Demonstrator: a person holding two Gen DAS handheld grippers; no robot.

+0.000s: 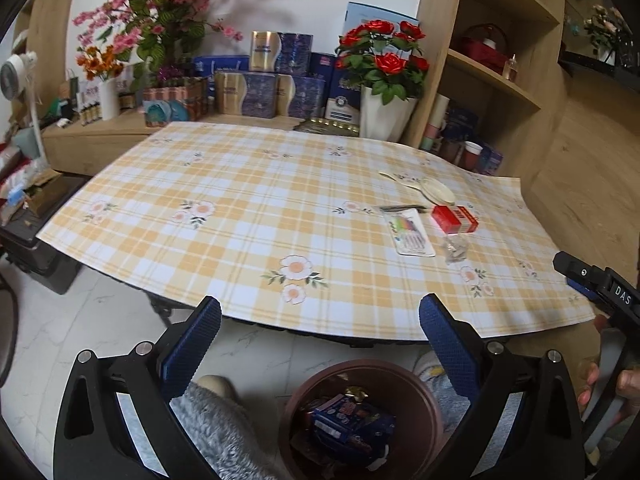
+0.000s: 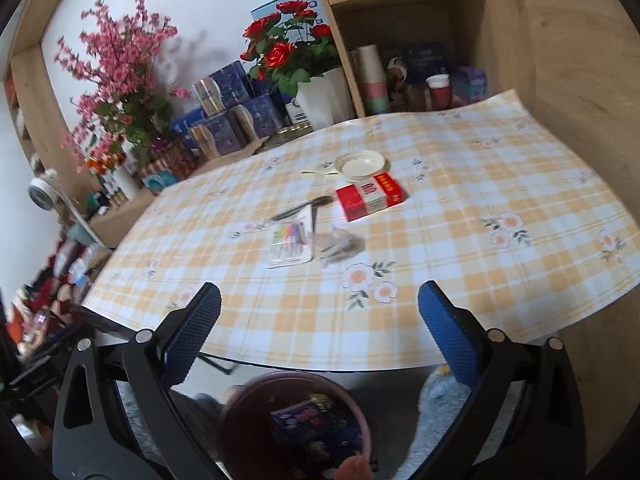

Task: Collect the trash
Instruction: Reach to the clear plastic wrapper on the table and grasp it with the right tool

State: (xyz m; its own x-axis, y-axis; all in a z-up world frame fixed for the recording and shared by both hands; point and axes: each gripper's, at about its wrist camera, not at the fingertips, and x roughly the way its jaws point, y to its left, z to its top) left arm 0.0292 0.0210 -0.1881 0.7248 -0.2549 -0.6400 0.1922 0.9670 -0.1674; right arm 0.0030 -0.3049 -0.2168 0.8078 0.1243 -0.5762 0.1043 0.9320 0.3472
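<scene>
Both tools stand wide apart with nothing between their blue pads. The left tool (image 1: 320, 320) hangs over the near edge of the worktop (image 1: 248, 216), and below it sits the bin (image 1: 424, 396), a brown round pot on the floor. The right tool (image 2: 319, 312) hovers over the same edge, with the bin (image 2: 240, 408) beneath it.

The bin holds a dark blue printed wrapper (image 1: 352, 420) lying roughly flat, with a gold scrap at its far side; what lies under it cannot be made out. The wrapper (image 2: 304, 420) shows in the right view too, partly blurred.

On the checked cloth, well beyond the tools, lies a cluster: a crumpled clear bag (image 2: 336, 244), just beside it a flat pen pack (image 2: 292, 240) whose long axis runs away from the camera, a dark pen (image 2: 304, 206) lying crosswise at the pack's far end, a red box (image 2: 370, 196) with its long axis slanting up to the right, and a white dish (image 2: 360, 165) behind the box with a pale spoon (image 2: 320, 173) to its left.

The left view alone shows the right tool's black body at its right edge, with a hand (image 1: 596, 380) on it, and a grey fleecy sleeve (image 1: 216, 428) beside the bin. The right view alone shows the dish from above.
</scene>
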